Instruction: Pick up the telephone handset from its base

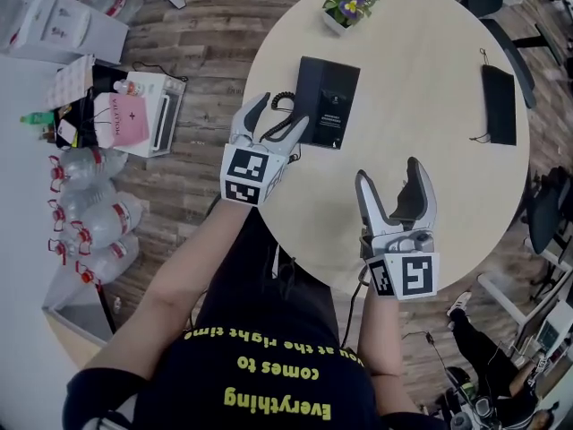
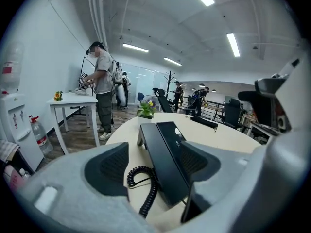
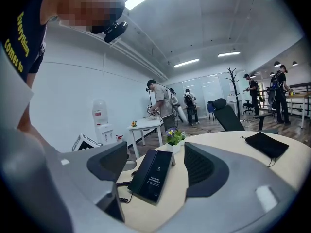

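A black telephone base [image 1: 336, 106] lies on the round beige table [image 1: 430, 52], with the handset [image 1: 307, 92] resting along its left side and a coiled cord [image 1: 285, 102] beside it. My left gripper [image 1: 285, 111] is at the phone's near left corner. In the left gripper view its jaws stand wide, the near end of the handset [image 2: 163, 164] between them and the cord [image 2: 145, 188] by the left pad; the pads do not press on it. My right gripper [image 1: 389, 173] hovers open and empty over the table's near part, the phone [image 3: 151, 174] ahead of it.
A small flower pot [image 1: 349, 3] stands behind the phone. A flat black case [image 1: 499, 104] lies at the table's right. Water bottles [image 1: 89, 213] and boxes crowd the floor at the left. Office chairs and other people are further off.
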